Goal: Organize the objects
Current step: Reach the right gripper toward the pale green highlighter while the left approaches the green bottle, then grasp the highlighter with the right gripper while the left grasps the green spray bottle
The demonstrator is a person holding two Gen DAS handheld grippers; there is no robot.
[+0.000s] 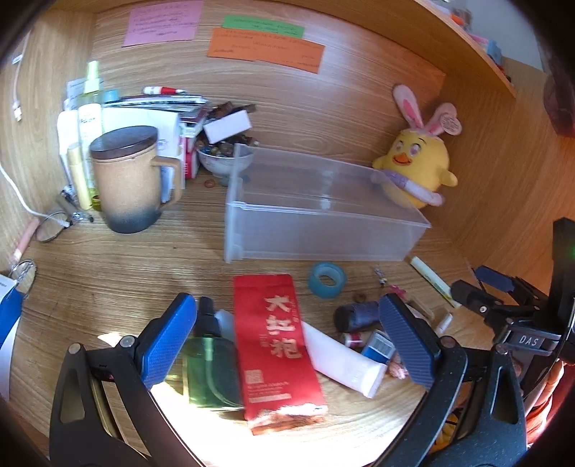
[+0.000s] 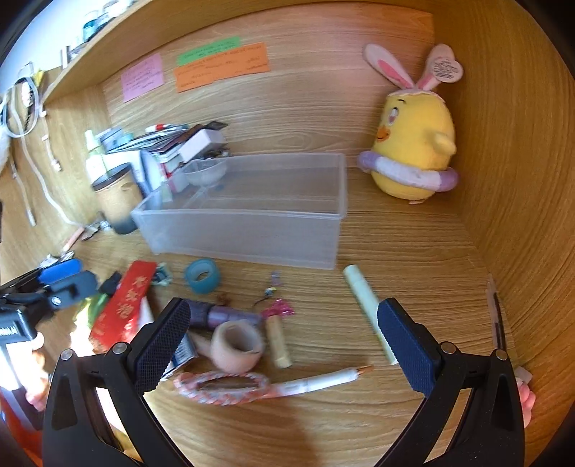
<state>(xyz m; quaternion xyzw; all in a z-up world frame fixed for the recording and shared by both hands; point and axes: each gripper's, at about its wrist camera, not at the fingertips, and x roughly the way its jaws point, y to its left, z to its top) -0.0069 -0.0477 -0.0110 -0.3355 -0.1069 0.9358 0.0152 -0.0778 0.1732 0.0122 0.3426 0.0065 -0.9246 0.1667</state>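
At frame centre the clear rectangular plastic bin [image 2: 248, 208] sits empty, while the left gripper [image 1: 287, 337] and right gripper [image 2: 284, 334] hover spread, holding nothing.

yellow plush chick [image 1: 417, 161] sitting upper right, wearing pink rabbit ears | lidded tan mug [image 1: 131, 179] standing left of centre on the table [image 1: 107, 287] | pink note [image 1: 161, 22], green note [image 1: 262, 26] and orange note [image 1: 264, 48] sticking to the back wall along the top | white cable [image 1: 14, 192] trailing down the left edge
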